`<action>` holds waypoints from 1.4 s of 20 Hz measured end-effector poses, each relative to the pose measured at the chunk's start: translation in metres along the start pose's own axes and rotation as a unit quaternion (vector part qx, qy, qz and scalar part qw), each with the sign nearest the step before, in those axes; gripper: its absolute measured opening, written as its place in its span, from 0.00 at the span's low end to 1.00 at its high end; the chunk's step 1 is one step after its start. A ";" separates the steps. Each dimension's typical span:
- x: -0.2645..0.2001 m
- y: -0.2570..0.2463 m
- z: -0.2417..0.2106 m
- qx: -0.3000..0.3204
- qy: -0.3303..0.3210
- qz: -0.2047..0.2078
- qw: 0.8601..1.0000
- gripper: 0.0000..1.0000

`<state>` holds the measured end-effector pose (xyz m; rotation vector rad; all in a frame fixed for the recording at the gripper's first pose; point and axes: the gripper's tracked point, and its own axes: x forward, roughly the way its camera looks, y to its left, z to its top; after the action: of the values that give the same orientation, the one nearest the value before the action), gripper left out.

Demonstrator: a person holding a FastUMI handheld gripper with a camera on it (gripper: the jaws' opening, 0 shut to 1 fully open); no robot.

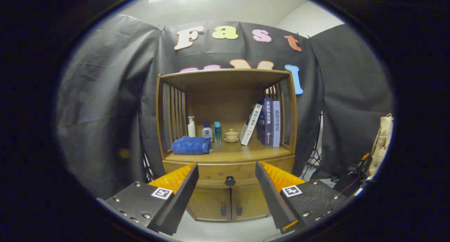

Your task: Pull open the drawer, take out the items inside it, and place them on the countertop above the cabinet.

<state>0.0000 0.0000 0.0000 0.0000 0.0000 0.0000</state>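
Wooden drawer [228, 174] was shut — my gripper [227, 171] spread wide, well short of its knob [230, 181]; best centre on the knob, pull straight.

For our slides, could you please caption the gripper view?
Open gripper faces the closed drawer's knob on a wooden cabinet.

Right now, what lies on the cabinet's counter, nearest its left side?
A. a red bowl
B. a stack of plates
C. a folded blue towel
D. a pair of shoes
C: a folded blue towel lies at the left of the counter, in front of the bottles; the gripper is open, its fingers on either side of the shut drawer's knob, short of it.
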 end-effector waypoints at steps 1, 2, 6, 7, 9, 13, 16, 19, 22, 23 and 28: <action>0.000 -0.001 -0.004 -0.001 0.002 0.000 1.000 0.97; 0.001 -0.002 -0.006 0.000 0.005 -0.001 1.000 0.97; 0.004 -0.006 -0.014 0.009 0.008 -0.003 1.000 0.97; 0.005 -0.007 -0.016 0.009 0.009 -0.005 1.000 0.97; 0.006 -0.009 -0.019 0.007 0.012 -0.005 1.000 0.97; 0.004 -0.015 -0.024 -0.001 0.014 -0.009 1.000 0.97; 0.003 -0.020 -0.026 0.003 0.017 -0.009 1.000 0.97; 0.004 -0.028 -0.026 0.003 0.012 -0.016 1.000 0.97; 0.007 -0.034 -0.029 0.004 0.013 -0.022 1.000 0.97; 0.008 -0.036 -0.031 0.006 0.013 -0.025 1.000 0.97; 0.021 -0.035 -0.040 -0.001 0.012 -0.023 1.000 0.97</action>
<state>0.0207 -0.0353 -0.0397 -0.0021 0.0240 -0.0468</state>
